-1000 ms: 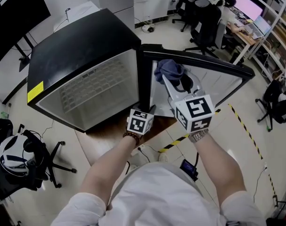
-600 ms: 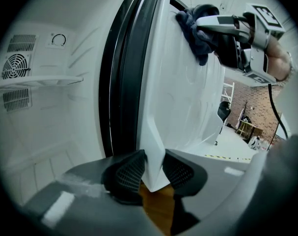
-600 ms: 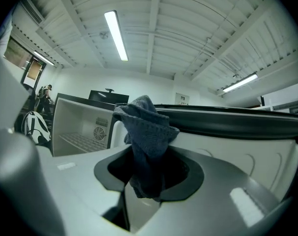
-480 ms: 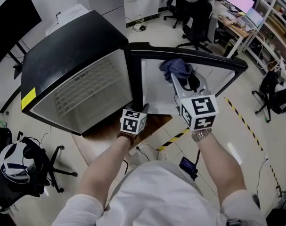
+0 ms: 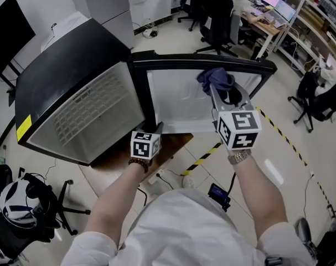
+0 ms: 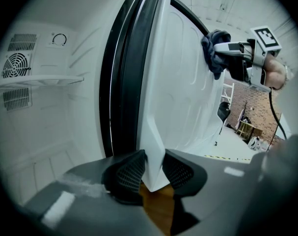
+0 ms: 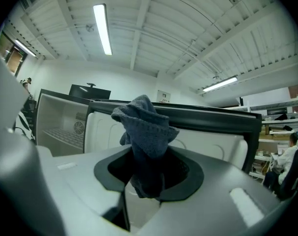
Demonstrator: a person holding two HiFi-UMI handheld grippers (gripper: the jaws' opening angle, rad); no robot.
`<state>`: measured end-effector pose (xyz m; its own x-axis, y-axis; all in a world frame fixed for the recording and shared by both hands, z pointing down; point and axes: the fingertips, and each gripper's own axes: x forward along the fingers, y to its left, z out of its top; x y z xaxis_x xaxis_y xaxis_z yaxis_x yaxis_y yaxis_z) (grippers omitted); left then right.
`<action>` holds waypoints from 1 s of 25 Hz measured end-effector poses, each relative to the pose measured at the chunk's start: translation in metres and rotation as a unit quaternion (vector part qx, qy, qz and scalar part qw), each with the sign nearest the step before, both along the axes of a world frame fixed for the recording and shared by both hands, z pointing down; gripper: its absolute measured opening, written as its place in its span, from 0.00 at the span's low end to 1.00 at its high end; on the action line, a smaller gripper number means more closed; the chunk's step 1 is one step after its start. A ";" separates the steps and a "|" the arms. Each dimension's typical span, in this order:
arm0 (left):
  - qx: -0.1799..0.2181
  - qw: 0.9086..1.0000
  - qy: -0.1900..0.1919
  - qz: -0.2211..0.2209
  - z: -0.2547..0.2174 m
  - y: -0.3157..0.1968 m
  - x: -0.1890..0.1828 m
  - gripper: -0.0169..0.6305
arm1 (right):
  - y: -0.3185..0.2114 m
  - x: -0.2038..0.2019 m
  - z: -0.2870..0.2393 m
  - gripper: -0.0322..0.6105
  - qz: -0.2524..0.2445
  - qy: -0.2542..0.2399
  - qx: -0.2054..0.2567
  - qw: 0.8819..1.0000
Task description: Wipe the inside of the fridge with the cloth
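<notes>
At the open fridge (image 5: pixel 73 60) we hold our left gripper (image 6: pixel 153 168) low at the bottom corner of the door (image 5: pixel 173 101), with its jaws clamped on the door's white inner edge. Our right gripper (image 7: pixel 149 178) has its jaws closed on the cloth (image 7: pixel 146 124), a dark blue-grey knitted rag bunched up above them. From the head view, the cloth touches the upper part of the door's white inner liner, just below the black top rim.

A yellow label (image 5: pixel 22 127) sits on the fridge's black casing near a front corner, but its print is too small for us to read. The left cube (image 5: pixel 145 146) and the right cube (image 5: pixel 239 129) carry black-and-white square markers with no letters we can make out.

Inside the white cabinet we see a wire shelf (image 5: pixel 93 107). In the left gripper view, a round fan grille (image 6: pixel 16 65) and a circular dial mark (image 6: pixel 59 39) show on the back wall.
</notes>
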<state>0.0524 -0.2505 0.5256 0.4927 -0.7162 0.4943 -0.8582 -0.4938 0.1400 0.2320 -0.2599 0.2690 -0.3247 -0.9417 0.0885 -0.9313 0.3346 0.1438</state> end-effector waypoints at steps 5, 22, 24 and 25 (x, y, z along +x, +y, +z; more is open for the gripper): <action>-0.001 1.000 0.001 -0.001 0.000 0.001 0.000 0.21 | 0.001 0.035 0.004 0.27 0.045 -0.017 -0.014 0.999; 0.003 1.000 0.007 -0.007 0.003 0.003 0.000 0.21 | 0.010 0.112 0.009 0.27 0.142 -0.037 -0.023 0.989; 0.003 1.000 0.009 -0.007 0.002 0.005 0.001 0.21 | 0.015 0.112 0.006 0.27 0.140 -0.041 -0.021 0.989; 0.003 1.000 0.010 -0.007 0.001 0.005 0.002 0.21 | 0.018 0.110 0.005 0.27 0.136 -0.042 -0.020 0.990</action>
<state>0.0547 -0.2451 0.5263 0.4924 -0.7252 0.4813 -0.8619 -0.4831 0.1539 0.3416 -0.2420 0.2742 -0.0678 -0.9916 0.1101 -0.9958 0.0741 0.0544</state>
